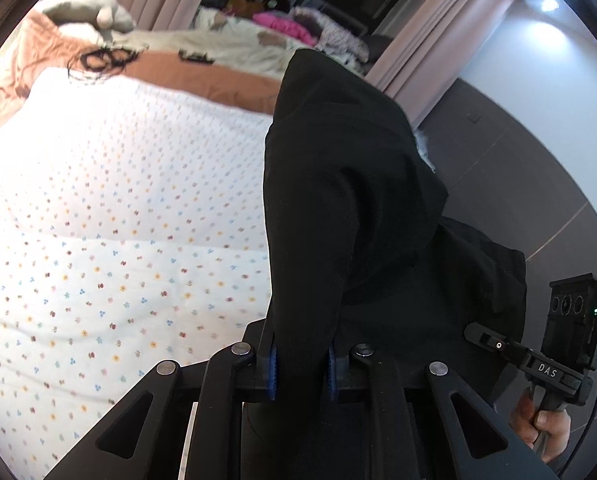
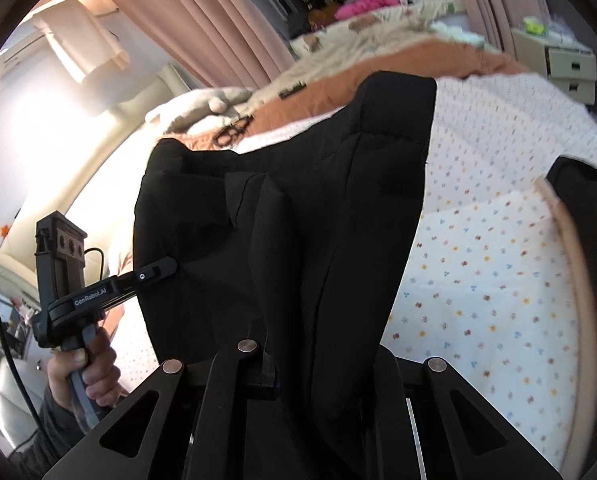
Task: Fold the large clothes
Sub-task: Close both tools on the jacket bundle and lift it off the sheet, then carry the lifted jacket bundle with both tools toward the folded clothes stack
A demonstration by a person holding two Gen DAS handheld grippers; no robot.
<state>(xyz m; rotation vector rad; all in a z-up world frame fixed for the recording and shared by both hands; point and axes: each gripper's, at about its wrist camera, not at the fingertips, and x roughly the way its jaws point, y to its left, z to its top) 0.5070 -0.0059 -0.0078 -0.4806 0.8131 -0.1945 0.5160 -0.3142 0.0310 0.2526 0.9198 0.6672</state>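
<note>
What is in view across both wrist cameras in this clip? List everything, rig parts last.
black garment: one, black, lifted over the bed, pinched by both grippers
quilt: one, white with small flowers, covering the bed
blanket: one, orange-brown, beyond the quilt
clothes pile: several, pink, cream and furry, far end of the bed
curtains: pink, behind the bed
drawer unit: one, cream, beside the bed
left gripper: black with blue pads, fingers closed on the garment
right gripper: black, fingers closed on the garment
hand: holding the left gripper's handle
</note>
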